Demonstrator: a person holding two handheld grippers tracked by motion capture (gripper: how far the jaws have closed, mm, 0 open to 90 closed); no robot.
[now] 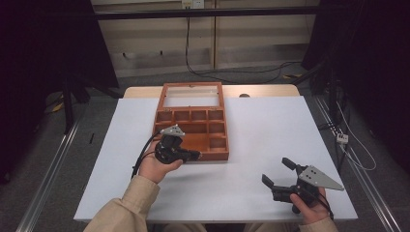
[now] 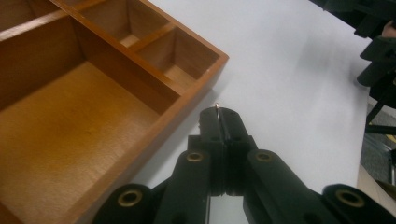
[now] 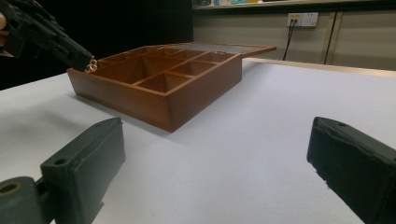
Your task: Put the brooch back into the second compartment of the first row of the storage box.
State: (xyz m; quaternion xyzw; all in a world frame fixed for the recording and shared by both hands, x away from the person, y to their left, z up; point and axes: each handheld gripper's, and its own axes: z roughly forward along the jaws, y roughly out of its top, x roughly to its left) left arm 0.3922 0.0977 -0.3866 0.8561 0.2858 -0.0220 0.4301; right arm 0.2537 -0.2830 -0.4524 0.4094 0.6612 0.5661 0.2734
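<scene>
Left gripper [image 2: 220, 114]: my jaws were closed on a small ring [image 2: 217, 107], perhaps jewellery, just beside the wooden box [image 2: 65, 121] front wall.
Right gripper [image 3: 215, 172]: spread wide, empty, well apart from the box.
Care: lift over the wall before releasing.

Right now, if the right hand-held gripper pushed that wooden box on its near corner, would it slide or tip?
The wooden box is low and wide, so it would probably slide, not tip. A corner push would likely turn it. Its open lid may add some drag.
</scene>
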